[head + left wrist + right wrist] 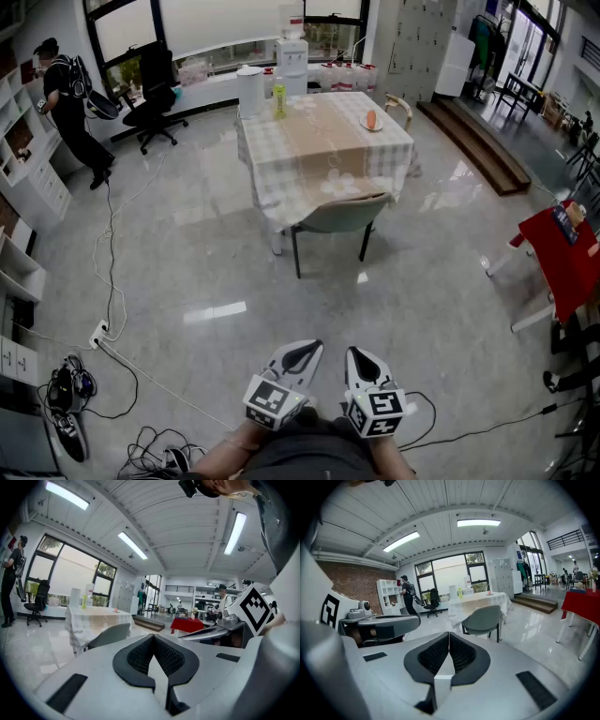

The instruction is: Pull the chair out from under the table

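A grey-green chair [339, 217] with black legs is tucked under the near side of a table [323, 141] draped in a checked cloth. The same chair [108, 634] shows left of centre in the left gripper view, and the chair [483, 619] sits ahead in the right gripper view. My left gripper [307, 349] and right gripper [357, 355] are held side by side low in the head view, far short of the chair. Both are shut with nothing between their jaws.
On the table stand a green bottle [278, 99], a white jug [250, 91] and a plate with an orange item [371, 120]. Cables [112, 309] trail over the floor at left. A person [67, 103] stands by shelves. A red-covered table [565, 258] is at right.
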Demonstrator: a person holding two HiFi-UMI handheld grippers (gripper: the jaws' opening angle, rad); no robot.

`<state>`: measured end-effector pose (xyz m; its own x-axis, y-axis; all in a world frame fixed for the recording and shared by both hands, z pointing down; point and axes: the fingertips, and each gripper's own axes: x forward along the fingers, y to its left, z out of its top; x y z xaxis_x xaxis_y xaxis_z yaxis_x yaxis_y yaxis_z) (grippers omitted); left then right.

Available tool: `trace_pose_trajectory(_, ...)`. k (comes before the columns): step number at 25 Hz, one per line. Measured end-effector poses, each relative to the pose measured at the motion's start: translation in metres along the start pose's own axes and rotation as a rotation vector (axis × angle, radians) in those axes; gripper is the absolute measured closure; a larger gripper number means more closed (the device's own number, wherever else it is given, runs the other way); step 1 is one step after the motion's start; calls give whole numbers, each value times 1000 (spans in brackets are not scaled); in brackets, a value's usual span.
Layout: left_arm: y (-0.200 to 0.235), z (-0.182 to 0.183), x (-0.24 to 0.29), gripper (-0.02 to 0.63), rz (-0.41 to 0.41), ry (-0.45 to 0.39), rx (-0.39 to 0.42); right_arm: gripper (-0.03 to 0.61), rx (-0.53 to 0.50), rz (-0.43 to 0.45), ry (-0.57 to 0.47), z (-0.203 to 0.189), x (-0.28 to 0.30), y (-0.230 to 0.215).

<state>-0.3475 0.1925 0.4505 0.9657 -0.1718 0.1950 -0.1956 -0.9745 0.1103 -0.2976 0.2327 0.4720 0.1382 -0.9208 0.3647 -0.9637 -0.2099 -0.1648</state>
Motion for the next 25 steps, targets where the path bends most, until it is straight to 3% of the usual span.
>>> trace_pose_trajectory(18, 1, -20, -4, 604, -29, 44, -16, 565, 54, -19, 21, -17, 2, 5)
trace_pose_trajectory(25, -8, -11, 5, 604, -63, 36, -20, 565, 53, -43, 33, -15, -1, -7)
